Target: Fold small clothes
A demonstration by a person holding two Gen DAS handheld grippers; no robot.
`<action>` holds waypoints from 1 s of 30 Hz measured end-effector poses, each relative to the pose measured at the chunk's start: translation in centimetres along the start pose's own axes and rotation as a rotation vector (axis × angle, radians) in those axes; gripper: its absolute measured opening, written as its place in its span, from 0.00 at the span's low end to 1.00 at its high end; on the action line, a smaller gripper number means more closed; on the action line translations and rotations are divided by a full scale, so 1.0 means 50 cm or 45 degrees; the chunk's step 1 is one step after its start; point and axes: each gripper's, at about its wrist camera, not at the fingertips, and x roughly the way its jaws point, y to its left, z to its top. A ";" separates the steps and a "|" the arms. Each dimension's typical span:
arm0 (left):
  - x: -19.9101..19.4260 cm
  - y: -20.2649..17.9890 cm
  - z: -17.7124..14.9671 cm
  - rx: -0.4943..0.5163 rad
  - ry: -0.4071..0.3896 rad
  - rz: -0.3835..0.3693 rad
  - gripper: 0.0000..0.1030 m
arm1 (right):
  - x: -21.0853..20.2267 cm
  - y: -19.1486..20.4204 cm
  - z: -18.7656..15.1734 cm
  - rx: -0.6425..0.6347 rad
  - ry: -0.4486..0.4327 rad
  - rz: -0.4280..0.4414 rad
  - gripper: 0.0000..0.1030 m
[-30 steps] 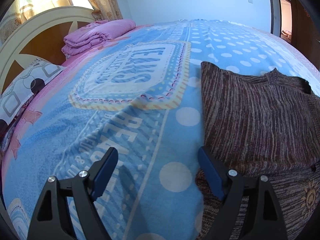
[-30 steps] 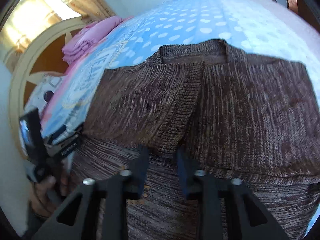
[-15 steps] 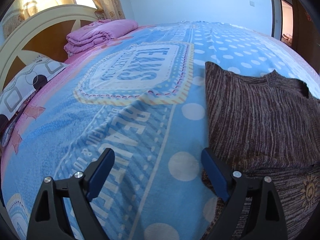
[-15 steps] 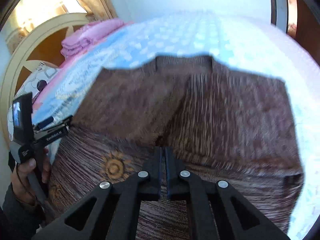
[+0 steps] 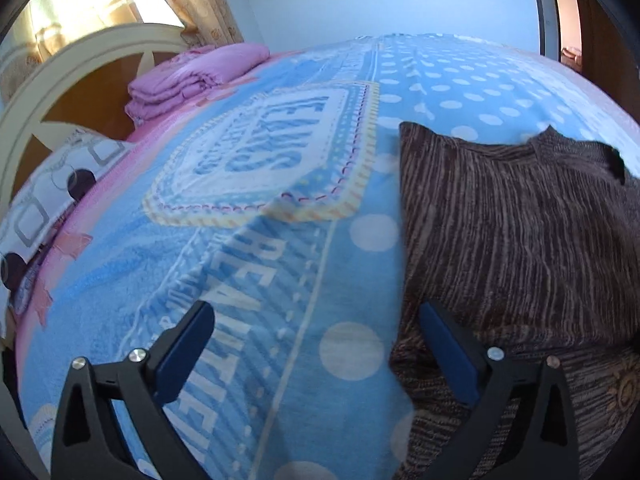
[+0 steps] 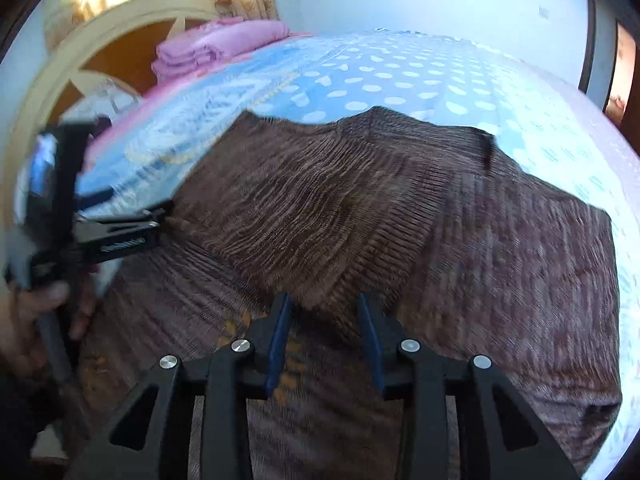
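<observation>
Since half a second ago: my right gripper has gone from jaws pressed together to jaws parted, and the right wrist view has tilted and blurred; the left wrist view has barely shifted.

Item 1, far left of the right wrist frame: left gripper, held in the person's hand, its tip at the sweater's left edge. In its own view the left gripper stands wide apart with nothing between the fingers; one blue pad lies over the blanket, the other over the sweater's edge.

Item 2, centre: brown knit sweater, spread on the blue dotted blanket. Its left side is already folded inward, the flap ending just ahead of my right fingers. Collar toward the top of the frame, hem toward the bottom, so I judge the long axis to run bottom to top, away from both cameras.

Item 3, lower centre: right gripper, parted, straddling the flap's lower edge; whether the pads touch the cloth I cannot tell.

Item 4, right: the sweater's right side, not visibly folded.

Progress, my judgement: one side fold done; the other side and the lengthwise fold remain.
</observation>
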 end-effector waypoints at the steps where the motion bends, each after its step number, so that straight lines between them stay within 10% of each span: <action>1: 0.001 0.004 -0.001 0.000 0.002 -0.008 1.00 | -0.022 -0.020 -0.001 0.023 -0.029 -0.008 0.35; 7: -0.039 0.022 0.023 -0.059 -0.090 -0.078 0.96 | -0.115 -0.233 0.006 0.248 -0.133 -0.371 0.35; 10: -0.048 -0.005 0.057 -0.023 -0.146 -0.090 0.97 | -0.084 -0.310 -0.003 0.304 -0.014 -0.466 0.53; 14: -0.011 -0.074 0.083 0.109 -0.075 -0.071 0.97 | -0.052 -0.343 -0.035 0.315 0.028 -0.471 0.56; 17: 0.036 -0.106 0.069 0.226 -0.021 0.117 1.00 | -0.063 -0.370 -0.047 0.390 0.032 -0.457 0.55; 30: 0.042 -0.048 0.052 0.113 -0.010 0.112 1.00 | -0.097 -0.417 -0.088 0.473 -0.012 -0.564 0.53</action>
